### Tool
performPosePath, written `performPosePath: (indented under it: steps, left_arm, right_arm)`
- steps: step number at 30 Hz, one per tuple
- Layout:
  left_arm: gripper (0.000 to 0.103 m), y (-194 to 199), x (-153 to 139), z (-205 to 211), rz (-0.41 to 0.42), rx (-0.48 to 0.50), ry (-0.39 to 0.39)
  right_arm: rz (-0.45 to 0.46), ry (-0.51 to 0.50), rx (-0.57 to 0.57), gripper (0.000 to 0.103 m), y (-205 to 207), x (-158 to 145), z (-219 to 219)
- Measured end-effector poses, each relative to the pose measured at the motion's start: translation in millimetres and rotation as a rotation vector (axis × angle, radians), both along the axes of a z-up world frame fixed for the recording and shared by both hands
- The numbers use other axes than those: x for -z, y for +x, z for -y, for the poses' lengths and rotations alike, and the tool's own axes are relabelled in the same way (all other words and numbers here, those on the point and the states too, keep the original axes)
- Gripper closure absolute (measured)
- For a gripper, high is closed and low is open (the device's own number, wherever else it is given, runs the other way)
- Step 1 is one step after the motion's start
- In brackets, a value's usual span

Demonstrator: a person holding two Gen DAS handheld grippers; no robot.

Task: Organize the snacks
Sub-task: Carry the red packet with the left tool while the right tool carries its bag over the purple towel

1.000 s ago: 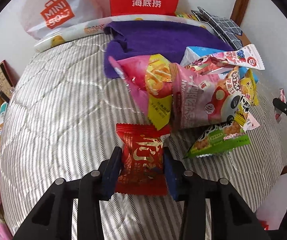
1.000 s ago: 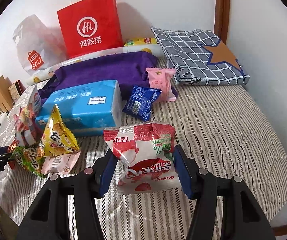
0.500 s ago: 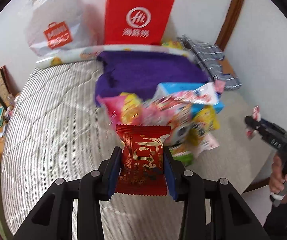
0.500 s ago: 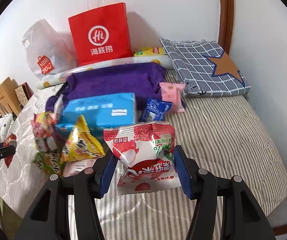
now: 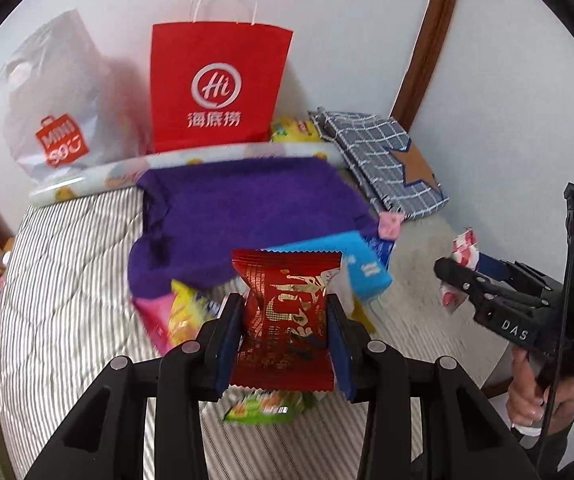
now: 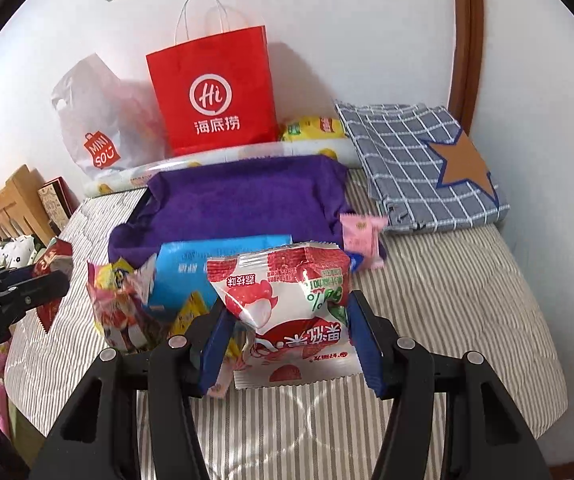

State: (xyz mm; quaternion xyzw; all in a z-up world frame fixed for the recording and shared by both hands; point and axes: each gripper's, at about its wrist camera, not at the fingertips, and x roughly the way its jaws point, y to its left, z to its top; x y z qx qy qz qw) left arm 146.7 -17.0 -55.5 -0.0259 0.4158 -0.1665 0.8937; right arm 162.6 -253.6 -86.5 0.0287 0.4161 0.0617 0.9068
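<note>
Left gripper (image 5: 285, 322) is clamped on a red snack packet (image 5: 287, 316), pads pressing its two side edges, packet upright with its long axis running away from the camera. Right gripper (image 6: 287, 338) is clamped on a white-and-red lychee snack bag (image 6: 287, 312), also pinched across its width, top seam pointing away. Both packets are off the bed (image 6: 447, 300), hanging above the striped cover.

Key relation: the purple cloth bin (image 6: 243, 200) lies straight ahead of both grippers, beyond the loose snack pile (image 6: 127, 304) and the blue tissue pack (image 6: 191, 276). The red paper bag (image 6: 211, 92) stands behind it against the wall. The bin looks like the likely drop spot, though that's a guess; the paper bag is also possible.

Right gripper seems a bit nearer the bin's front edge; left sits over the pile, a green packet (image 5: 267, 406) under it. Grippers are side by side, well apart, so no crossing is needed for a forward carry.
</note>
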Motion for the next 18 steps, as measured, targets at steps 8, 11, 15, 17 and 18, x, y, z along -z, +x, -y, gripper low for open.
performPosePath:
  steps: [8,11,15,17,18]
  left_arm:
    - [0.065,39,-13,9,0.009,-0.017,0.001]
    - [0.065,54,-17,10,0.021,-0.026,0.015]
    - [0.065,78,-19,11,0.027,-0.041,0.028]
    - [0.065,90,-20,11,0.028,-0.042,0.032]
    - [0.065,96,-20,11,0.028,-0.042,0.034]
  right_arm:
    - [0.026,-0.003,-0.004,0.047,40,-13,-5]
    - [0.035,-0.010,-0.004,0.047,57,-16,-9]
    - [0.046,-0.008,-0.011,0.047,82,-20,-13]
    - [0.048,-0.009,-0.012,0.047,94,-21,-15]
    - [0.051,-0.007,-0.014,0.047,99,-21,-16]
